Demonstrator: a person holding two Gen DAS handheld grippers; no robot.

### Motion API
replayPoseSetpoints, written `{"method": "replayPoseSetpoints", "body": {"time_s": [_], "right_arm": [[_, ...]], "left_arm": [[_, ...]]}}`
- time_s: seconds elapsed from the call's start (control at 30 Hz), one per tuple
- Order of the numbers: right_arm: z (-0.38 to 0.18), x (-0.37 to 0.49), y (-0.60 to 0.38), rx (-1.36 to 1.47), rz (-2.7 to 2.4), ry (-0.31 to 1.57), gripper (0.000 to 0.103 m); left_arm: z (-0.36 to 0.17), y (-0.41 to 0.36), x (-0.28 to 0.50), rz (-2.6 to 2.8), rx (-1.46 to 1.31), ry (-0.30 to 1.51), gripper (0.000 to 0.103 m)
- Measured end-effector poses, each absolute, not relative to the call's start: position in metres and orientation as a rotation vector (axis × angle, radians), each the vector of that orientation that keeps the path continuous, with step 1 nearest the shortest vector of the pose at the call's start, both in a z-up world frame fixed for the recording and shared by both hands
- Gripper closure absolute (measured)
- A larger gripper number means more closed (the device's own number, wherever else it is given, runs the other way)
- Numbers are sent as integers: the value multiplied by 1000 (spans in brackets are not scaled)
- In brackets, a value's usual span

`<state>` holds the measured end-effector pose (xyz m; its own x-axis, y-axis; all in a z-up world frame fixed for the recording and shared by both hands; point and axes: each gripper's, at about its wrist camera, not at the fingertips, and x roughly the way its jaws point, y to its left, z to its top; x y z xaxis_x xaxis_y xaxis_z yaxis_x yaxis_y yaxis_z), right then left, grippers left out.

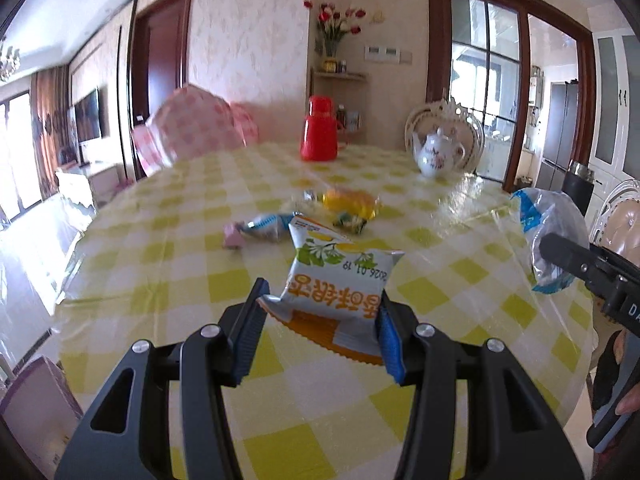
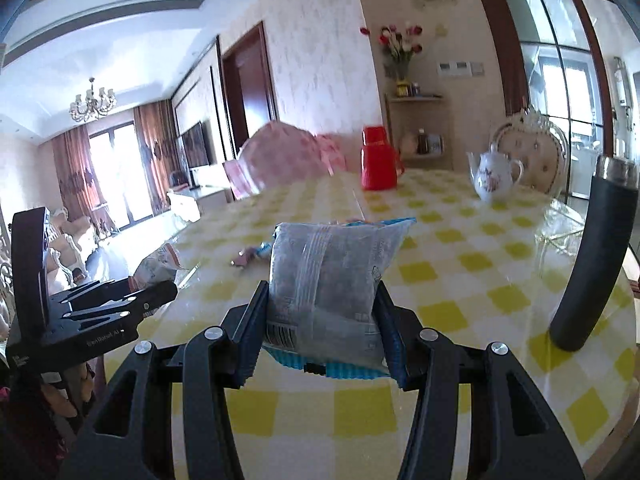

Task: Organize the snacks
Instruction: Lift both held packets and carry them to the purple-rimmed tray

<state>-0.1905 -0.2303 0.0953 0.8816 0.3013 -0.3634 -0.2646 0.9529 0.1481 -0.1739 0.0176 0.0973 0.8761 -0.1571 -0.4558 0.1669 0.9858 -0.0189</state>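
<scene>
My left gripper (image 1: 320, 312) is shut on a white and orange snack packet (image 1: 336, 280), held above the yellow checked table (image 1: 160, 240). My right gripper (image 2: 320, 312) is shut on a grey snack packet with blue edges (image 2: 324, 280), also lifted off the table. In the left wrist view that grey and blue packet (image 1: 548, 236) shows at the right edge in the right gripper's black fingers (image 1: 576, 260). The left gripper (image 2: 120, 300) shows at the left in the right wrist view. Several small wrapped snacks (image 1: 264, 228) and a yellow one (image 1: 352, 200) lie mid-table.
A red flask (image 1: 320, 136) and a white flowered teapot (image 1: 438, 156) stand at the table's far side. A tall black bottle (image 2: 596, 252) stands at the right near the edge. A pink checked cover (image 1: 192, 128) sits far left. Chairs ring the table.
</scene>
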Motion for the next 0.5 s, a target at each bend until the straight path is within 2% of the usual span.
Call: {"method": "replayPoseSetpoints", "body": {"time_s": [0.5], "right_arm": [[136, -232, -200, 74, 371, 247, 53]], "left_arm": [[139, 45, -230, -120, 17, 295, 52]]}}
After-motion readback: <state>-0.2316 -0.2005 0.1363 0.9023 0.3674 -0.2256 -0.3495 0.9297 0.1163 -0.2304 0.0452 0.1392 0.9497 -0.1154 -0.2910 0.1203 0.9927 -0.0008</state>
